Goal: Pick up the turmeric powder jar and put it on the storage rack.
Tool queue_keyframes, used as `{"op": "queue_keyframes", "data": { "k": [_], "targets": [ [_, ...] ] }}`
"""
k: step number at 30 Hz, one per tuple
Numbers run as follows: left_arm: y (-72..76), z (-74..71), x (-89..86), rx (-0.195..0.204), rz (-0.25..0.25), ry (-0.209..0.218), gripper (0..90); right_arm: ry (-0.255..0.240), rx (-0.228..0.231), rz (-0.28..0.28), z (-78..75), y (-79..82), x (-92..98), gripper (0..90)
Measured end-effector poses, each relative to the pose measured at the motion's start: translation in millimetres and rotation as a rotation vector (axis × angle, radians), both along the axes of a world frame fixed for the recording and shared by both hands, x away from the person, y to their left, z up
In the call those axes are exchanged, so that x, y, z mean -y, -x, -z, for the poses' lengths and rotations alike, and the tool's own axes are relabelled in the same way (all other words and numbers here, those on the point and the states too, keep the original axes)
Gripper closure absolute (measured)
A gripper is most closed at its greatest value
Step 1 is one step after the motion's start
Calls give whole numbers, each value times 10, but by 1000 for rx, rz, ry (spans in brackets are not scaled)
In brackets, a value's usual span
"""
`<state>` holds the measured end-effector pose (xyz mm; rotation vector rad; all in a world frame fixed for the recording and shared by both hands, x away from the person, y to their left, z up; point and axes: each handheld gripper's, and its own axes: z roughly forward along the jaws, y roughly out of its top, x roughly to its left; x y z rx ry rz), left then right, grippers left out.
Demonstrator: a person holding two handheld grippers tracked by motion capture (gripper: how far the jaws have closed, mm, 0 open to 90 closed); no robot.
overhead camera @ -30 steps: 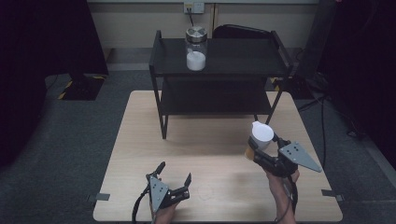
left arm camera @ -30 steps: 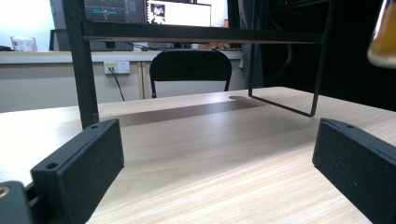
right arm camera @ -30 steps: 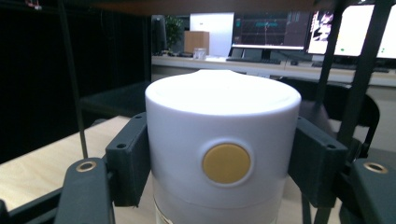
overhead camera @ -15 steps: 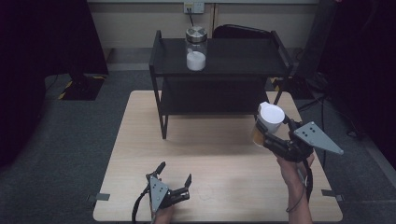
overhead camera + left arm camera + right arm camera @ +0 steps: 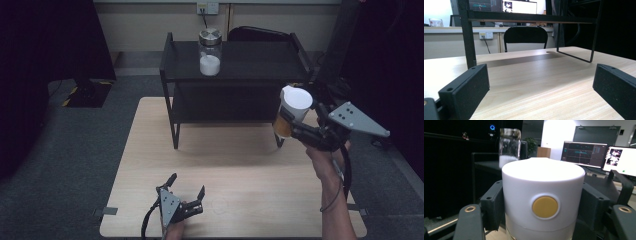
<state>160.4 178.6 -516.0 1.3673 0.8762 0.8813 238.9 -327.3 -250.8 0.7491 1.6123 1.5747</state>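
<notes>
My right gripper (image 5: 292,120) is shut on a white-capped jar (image 5: 292,111) with amber contents, held in the air by the right end of the black shelf rack (image 5: 240,57). In the right gripper view the jar's white lid (image 5: 543,195), with a round yellow dot on it, sits between the two jaws. A glass jar with a metal lid (image 5: 210,51), partly filled with white powder, stands on the rack's top shelf; the right gripper view has this glass jar (image 5: 509,145) behind the cap. My left gripper (image 5: 187,186) rests open near the table's front edge, nothing between its jaws.
The wooden table (image 5: 235,165) carries the two-level rack at its back half. A black chair (image 5: 525,37) stands beyond the table's far side. A wall socket (image 5: 206,7) with a cable is on the back wall. Monitors (image 5: 596,153) glow in the background.
My right gripper has lifted the white-capped jar and carried it up and to the right, toward the rack's right end. The left gripper has stayed still.
</notes>
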Motion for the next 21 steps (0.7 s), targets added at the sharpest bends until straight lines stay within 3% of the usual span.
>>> {"op": "queue_keyframes", "data": {
  "k": [11,15,21],
  "targets": [
    [1,6,0,4,3,-1,1,-29,12,-69,-388,-315,118,305],
    [1,5,-1,4,3,-1,0,-4,8,-92,-535,-490,103,305],
    [1,5,-1,4,3,-2,0,-5,5,-117,-727,-715,67,305]
  ]
}}
